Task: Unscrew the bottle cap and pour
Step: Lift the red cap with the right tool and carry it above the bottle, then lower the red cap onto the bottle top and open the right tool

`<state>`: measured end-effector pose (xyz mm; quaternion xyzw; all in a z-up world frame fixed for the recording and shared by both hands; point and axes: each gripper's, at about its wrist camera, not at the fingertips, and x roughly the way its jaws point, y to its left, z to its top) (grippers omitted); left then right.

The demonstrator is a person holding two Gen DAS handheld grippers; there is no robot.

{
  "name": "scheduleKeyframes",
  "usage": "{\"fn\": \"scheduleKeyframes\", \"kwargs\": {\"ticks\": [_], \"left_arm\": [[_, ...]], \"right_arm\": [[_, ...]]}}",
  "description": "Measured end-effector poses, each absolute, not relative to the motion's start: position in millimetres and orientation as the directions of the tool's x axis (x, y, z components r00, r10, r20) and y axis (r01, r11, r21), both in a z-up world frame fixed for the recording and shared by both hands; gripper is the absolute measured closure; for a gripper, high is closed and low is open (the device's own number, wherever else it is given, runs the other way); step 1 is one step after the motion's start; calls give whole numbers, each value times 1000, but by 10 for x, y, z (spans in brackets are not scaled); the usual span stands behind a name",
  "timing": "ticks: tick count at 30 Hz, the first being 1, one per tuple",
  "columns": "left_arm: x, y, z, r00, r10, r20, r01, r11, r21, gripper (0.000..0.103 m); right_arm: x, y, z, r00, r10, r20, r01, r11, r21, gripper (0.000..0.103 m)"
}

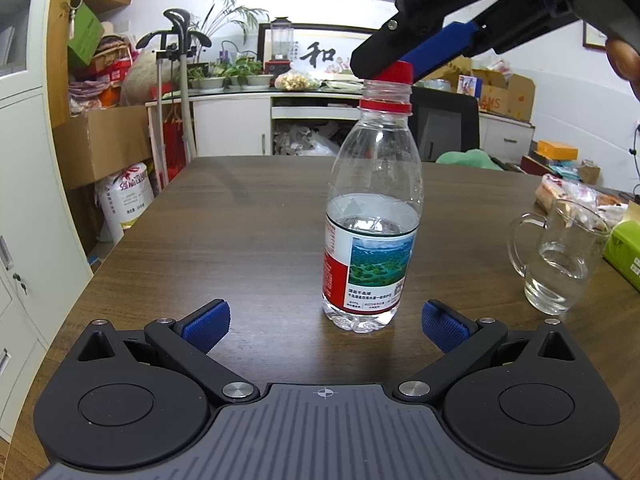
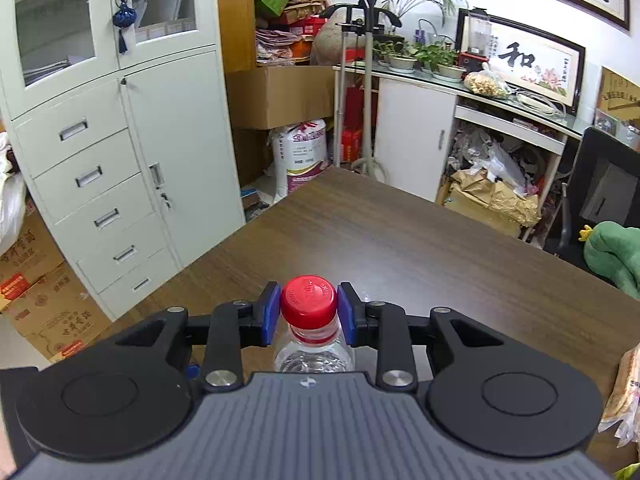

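Dark wood table [image 1: 248, 216] in cluttered office, left tongs [image 1: 325, 322] spread, right tongs [image 2: 308, 312] pinching red cap [image 2: 308, 300].

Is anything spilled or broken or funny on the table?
Nothing spilled. The water bottle stands upright, the glass mug beside it holds a little water. Only oddity: the red cap sits lifted off the threads, pinched by the right gripper.

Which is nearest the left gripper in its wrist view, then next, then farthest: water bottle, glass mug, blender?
1. Water bottle, just ahead of the left gripper, slightly right.
2. Glass mug, on the table's right side.
3. Blender, on the back counter.
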<state>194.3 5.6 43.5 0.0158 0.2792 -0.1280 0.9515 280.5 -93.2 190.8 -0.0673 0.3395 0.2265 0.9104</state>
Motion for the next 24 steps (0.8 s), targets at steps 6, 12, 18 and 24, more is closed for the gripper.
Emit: {"fn": "scheduleKeyframes", "kwargs": {"ticks": [6,12,18,24], "left_arm": [[1952,56,435,810,-228,-541,252,967,-30,0],[1953,36,422,807,-221,-547,250,968,-22,0],[1954,30,424,810,-214,-546,246,969,-15,0],[1939,-1,416,821,-194,-538,237,971,12,0]], "right_arm": [[2791,-932,1866,672,361,-647,-453,891,28,71],[2819,-926,1828,665,361,-653,-452,891,32,71],[2813,-913,1795,671,353,-652,-445,895,28,71],[2761,-929,1779,675,356,-646,-443,896,32,68]]}}
